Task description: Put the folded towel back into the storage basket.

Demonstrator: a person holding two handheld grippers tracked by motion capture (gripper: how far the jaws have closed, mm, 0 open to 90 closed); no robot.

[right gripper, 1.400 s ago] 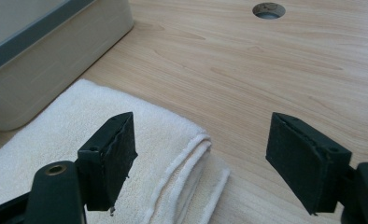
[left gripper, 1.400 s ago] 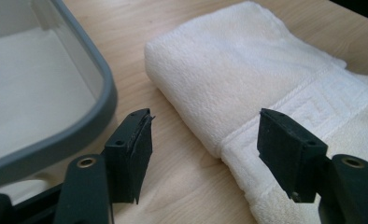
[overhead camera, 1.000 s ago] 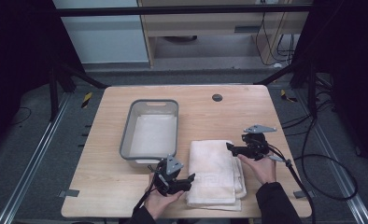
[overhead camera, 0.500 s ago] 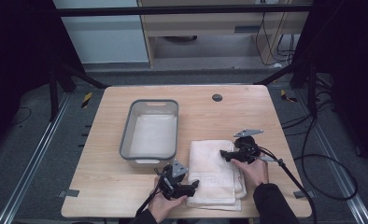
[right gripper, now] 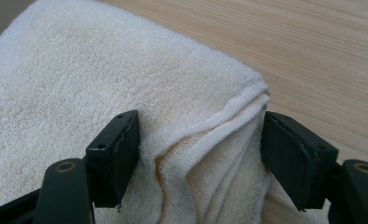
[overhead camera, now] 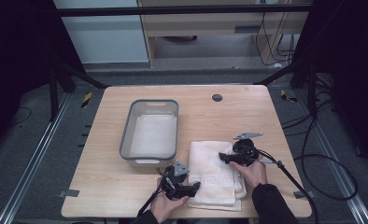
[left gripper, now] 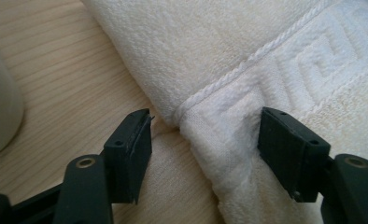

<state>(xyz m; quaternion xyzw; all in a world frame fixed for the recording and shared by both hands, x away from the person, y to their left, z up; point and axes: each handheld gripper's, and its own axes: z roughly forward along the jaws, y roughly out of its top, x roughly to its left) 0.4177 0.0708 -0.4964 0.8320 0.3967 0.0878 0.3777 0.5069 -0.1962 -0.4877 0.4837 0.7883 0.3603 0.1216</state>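
High view shows us at the start: our left tool [overhead camera: 194,185] and right tool [overhead camera: 223,157], jaws wide around edges of the folded cream towel [overhead camera: 212,175] on the table [overhead camera: 102,196] beside the grey bin [overhead camera: 150,133], the right's just narrowing, neither gripping yet.
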